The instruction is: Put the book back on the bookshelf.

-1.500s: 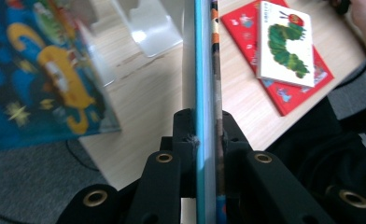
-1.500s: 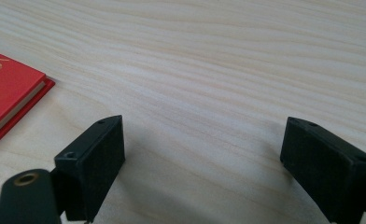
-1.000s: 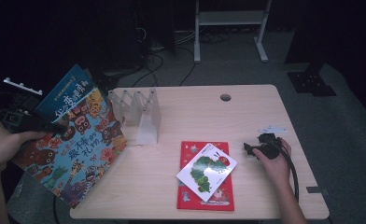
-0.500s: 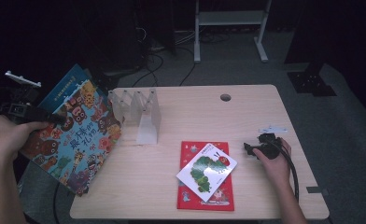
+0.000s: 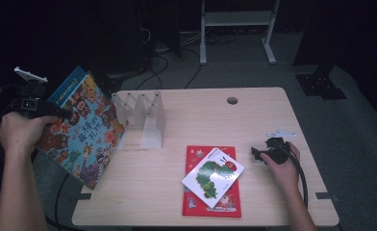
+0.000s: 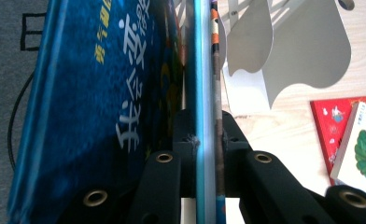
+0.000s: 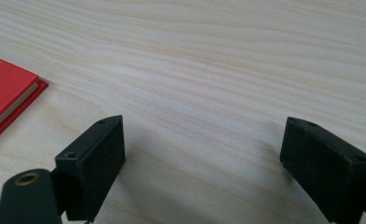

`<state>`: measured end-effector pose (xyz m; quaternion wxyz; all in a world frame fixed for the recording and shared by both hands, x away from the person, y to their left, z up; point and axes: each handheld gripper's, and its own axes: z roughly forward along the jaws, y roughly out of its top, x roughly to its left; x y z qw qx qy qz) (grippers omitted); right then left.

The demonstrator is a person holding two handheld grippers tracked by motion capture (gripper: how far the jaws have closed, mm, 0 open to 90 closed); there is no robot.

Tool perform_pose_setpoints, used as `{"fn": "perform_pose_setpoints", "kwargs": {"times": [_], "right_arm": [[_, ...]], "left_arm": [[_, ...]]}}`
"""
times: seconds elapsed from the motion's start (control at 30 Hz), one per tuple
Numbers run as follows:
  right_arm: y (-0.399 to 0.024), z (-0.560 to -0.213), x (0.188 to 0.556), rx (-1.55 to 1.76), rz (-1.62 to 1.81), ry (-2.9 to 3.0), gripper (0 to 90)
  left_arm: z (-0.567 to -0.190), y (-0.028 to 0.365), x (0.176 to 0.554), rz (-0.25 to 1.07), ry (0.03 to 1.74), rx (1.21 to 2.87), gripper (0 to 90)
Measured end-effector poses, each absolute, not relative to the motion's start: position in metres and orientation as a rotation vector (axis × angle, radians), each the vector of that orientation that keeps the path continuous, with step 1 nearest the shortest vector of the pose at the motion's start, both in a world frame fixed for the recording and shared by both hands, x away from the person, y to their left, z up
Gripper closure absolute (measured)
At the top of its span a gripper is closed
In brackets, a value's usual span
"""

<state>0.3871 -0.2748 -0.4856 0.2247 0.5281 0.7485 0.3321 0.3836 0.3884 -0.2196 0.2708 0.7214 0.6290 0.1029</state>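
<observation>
Risk: picture books slipping out of a thin edge grip, off the surface

Two picture books [image 5: 83, 127] are pinched together near one edge by the left hand-held gripper [image 6: 204, 140], tilted, hanging mostly past the left edge of the surface [image 5: 254, 120], beside the white file rack [image 5: 141, 118]. The long overhang could lever them loose or fan them apart; a swing toward the rack could clip a divider. Right hand-held gripper [image 7: 202, 158] rests wide apart and empty on the surface, near the red book [image 5: 210, 180] with the caterpillar book [image 5: 213, 173] on top
</observation>
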Motion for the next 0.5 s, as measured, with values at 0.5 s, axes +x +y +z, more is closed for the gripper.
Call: {"fn": "perform_pose_setpoints", "kwargs": {"times": [0.5], "right_arm": [[-0.275, -0.486, 0.387, 1.456, 0.917, 2.064, 13.0]], "left_arm": [[-0.232, 0.368, 0.409, 0.316, 1.755, 1.918, 80.8]]}}
